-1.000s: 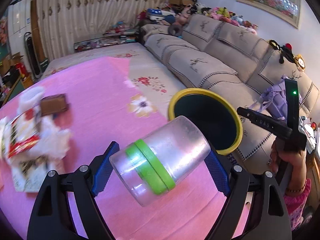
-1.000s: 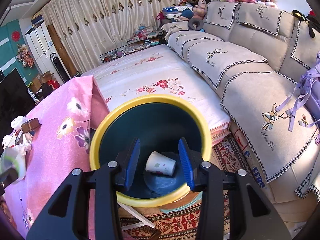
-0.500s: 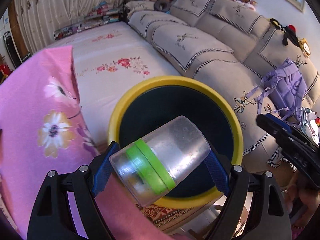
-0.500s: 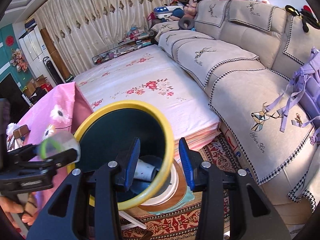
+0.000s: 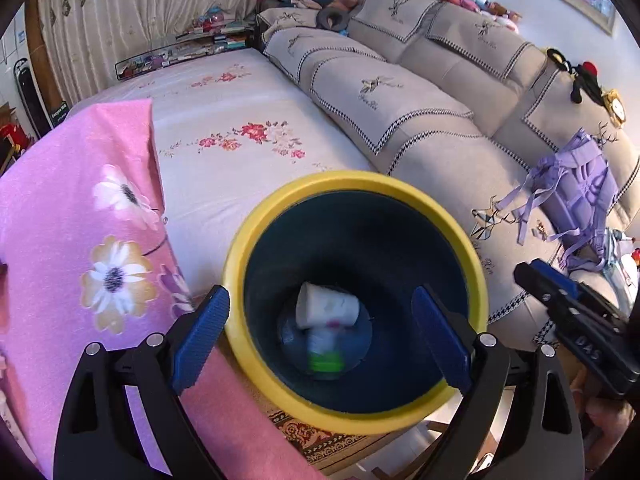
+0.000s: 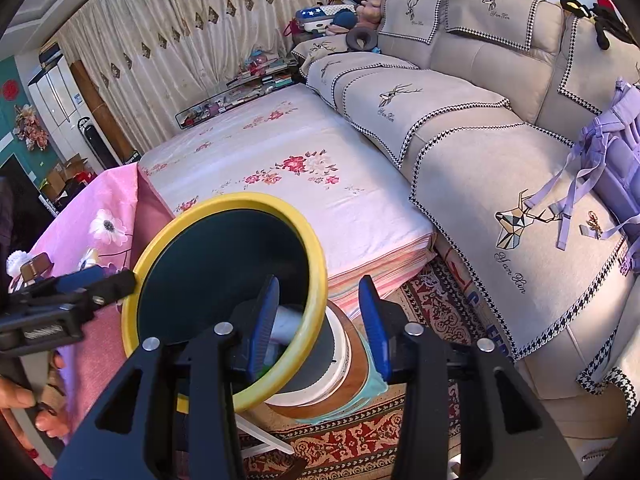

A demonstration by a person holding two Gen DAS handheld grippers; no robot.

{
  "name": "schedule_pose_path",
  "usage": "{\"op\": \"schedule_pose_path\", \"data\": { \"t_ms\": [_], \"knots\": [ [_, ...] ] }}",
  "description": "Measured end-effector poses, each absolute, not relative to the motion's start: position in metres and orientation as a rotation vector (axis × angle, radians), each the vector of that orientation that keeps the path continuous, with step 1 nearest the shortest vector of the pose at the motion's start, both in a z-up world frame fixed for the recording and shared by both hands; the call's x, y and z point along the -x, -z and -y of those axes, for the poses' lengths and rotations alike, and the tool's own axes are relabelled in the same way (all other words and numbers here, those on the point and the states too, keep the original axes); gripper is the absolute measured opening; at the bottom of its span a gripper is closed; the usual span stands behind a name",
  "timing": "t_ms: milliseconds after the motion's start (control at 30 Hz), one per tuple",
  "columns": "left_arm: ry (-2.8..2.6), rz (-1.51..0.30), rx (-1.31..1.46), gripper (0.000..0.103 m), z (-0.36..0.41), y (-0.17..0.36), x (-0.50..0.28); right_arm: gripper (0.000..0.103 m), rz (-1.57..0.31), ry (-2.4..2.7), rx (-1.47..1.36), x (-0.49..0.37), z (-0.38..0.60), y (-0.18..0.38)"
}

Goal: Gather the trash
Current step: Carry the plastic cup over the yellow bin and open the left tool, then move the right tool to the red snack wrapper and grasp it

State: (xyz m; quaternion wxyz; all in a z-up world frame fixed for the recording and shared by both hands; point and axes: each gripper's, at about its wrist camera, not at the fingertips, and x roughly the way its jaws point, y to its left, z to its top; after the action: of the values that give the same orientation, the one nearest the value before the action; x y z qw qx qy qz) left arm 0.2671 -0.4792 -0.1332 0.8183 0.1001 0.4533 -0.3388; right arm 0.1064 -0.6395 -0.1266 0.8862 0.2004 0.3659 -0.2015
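the pink flowered cloth (image 5: pixel 80 240) lies at the left. next to it the left gripper (image 5: pixel 320 328) hangs over the yellow-rimmed bin (image 5: pixel 256 232), its jaws opening with nothing between them. a blurred clear jar with a green band (image 5: pixel 326 354) sits in the bin bottom beside a white paper cup (image 5: pixel 326 310). the right gripper (image 6: pixel 316 324) straddles the bin's rim with jaws partly apart, not pressing it.

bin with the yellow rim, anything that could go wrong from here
The right gripper straddles the bin's yellow rim without clamping it, so pulling away carelessly might snag and tip the bin. The left gripper, jaws opening and empty, hangs over the mouth; dipping lower could knock the rim.
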Motion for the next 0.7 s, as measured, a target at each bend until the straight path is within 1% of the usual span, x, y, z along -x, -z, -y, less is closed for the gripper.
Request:
{"op": "schedule_pose_path", "data": {
  "t_ms": [133,333,533,700],
  "knots": [
    [0.709,-0.895,-0.168,0.095,0.436,0.105,-0.251,0.043,-0.766,0.408,-0.401,-0.107,0.627,0.124],
    [0.633,-0.822,-0.097,0.095,0.34,0.071,-0.224,0.043,-0.771,0.366,-0.365,-0.119,0.597,0.119],
    [0.467,-0.765,-0.03,0.097,0.222,0.051,-0.197,0.043,-0.779,0.277,-0.31,-0.143,0.547,0.109],
    [0.311,-0.721,-0.001,0.098,0.125,0.043,-0.178,0.043,-0.77,0.124,-0.251,-0.173,0.484,0.093]
  ]
}}
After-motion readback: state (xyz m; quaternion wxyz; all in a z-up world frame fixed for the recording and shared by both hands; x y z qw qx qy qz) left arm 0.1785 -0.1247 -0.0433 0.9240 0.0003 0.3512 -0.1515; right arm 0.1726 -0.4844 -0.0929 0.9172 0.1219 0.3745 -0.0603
